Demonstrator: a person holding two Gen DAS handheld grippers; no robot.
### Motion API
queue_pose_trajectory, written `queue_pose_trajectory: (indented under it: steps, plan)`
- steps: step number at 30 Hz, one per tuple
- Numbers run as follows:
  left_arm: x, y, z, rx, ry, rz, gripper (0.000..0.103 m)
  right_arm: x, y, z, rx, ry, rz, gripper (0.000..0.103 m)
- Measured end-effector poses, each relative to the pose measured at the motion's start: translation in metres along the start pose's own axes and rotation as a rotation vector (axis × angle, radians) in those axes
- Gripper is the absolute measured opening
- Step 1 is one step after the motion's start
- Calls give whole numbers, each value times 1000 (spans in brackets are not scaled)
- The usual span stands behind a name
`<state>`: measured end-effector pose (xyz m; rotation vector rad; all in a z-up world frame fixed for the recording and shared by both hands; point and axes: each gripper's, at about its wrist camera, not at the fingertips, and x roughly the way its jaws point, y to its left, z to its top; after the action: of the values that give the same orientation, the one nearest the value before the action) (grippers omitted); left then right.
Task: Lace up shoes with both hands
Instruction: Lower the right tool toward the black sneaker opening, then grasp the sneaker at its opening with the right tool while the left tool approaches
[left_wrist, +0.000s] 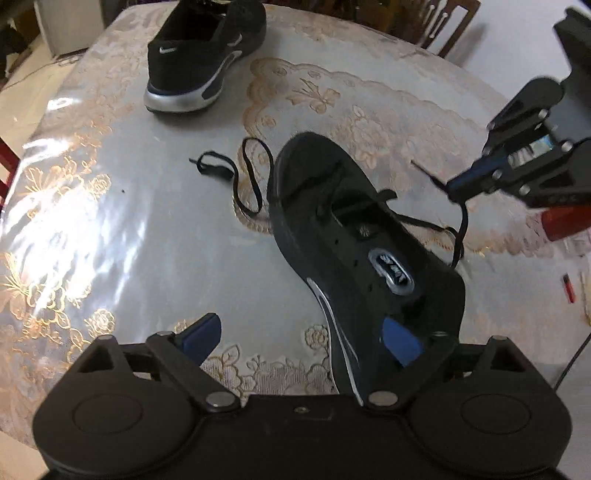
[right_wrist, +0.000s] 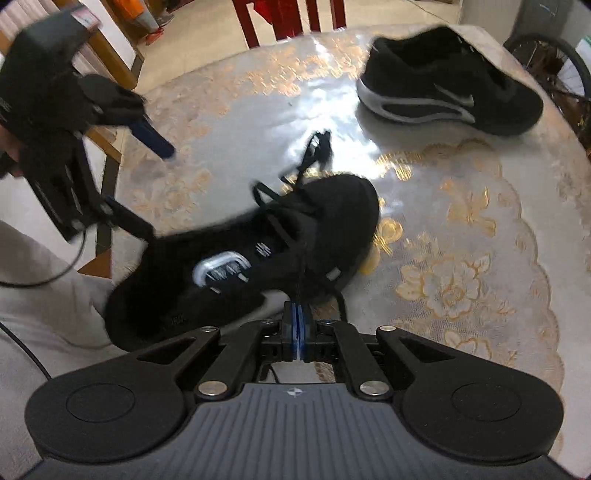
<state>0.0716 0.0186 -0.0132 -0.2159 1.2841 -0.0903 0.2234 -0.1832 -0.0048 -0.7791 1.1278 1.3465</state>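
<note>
We see the main risk at the lace (left_wrist: 460, 225). Our right gripper (right_wrist: 297, 325) has its fingers pressed together on one end of the lace, and if we pull too hard or too far to the side, the shoe (left_wrist: 354, 240) can slide or turn on the smooth table (left_wrist: 147, 240), because nothing holds it down now. The lace can also slip out from the fingers, since it is thin. The other lace end (left_wrist: 236, 173) lies loose on the table beside the toe of the shoe, and it can be drawn through the eyelets if the pull goes on.

Our left gripper (left_wrist: 301, 338) has its fingers spread wide and holds nothing; its right finger (left_wrist: 400, 341) is at the heel opening of the shoe, the left finger over the bare table. Both grippers point steeply down toward the table. The second shoe (left_wrist: 207, 55) stands well apart, at the far side.
</note>
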Motion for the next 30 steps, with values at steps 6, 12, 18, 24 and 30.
queue_pose_trajectory:
  steps: [6,12,18,24,30]
  plan:
    - [11,10,15,-39,41,21,96,18,-17,-36,88,7,-45,2]
    - [9,9,20,-14,40,18,96,8,1,-42,58,-9,-9,2]
    - [4,4,12,-3,15,6,96,-6,3,-18,-73,31,-14,2]
    - [-2,6,1,-38,-11,-9,96,-12,4,8,-86,5,14,2]
    - [-8,12,-5,-81,-36,-3,96,-8,15,23,-136,9,16,2]
